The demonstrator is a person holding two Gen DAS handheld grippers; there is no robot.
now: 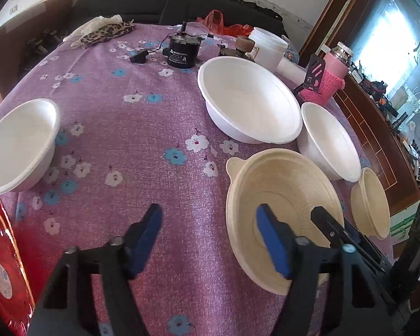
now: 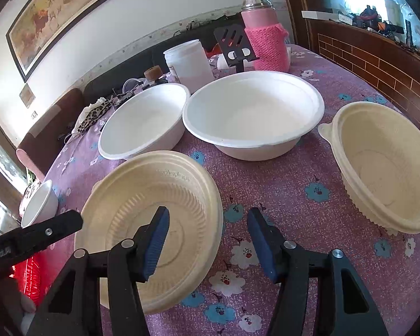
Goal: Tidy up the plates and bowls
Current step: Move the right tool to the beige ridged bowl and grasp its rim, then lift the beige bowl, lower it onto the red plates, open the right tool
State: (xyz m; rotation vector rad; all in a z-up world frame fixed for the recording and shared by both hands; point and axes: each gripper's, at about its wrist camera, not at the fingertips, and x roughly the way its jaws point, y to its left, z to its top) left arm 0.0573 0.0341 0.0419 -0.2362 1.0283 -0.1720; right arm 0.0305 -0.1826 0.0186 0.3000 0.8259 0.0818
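Grippers hover low over the near edge of the table, both with jaws spread wide and nothing between the blue pads. From the left wrist view, the left gripper (image 1: 208,219) hangs above bare purple flowered tablecloth (image 1: 131,128), and its right-hand pad overlaps the near-left side of a large beige bowl (image 1: 282,218), which sits just right of the jaws. The tip of the other tool pokes in over that same bowl from the right.

From the right wrist view, the right gripper (image 2: 208,228) straddles the right rim of that large beige bowl (image 2: 151,224): its left pad lies over the bowl's ribbed inside, its right pad over the cloth beyond the rim. I cannot tell whether either pad touches the bowl. To the right, well apart from the jaws, stands a smaller beige bowl (image 2: 383,168) with a tab on its rim.

Farther back sit two white bowls side by side, almost touching: a large white bowl (image 2: 253,114) and a medium white bowl (image 2: 144,120) to its left. A small white bowl (image 2: 40,204) rests alone at the far left edge of the table.

Behind the bowls stand a white tub (image 2: 189,61), a black slotted stand (image 2: 233,46) and a pink flask (image 2: 263,33) in a knitted sleeve. A red packet (image 1: 2,268) lies at the near left.
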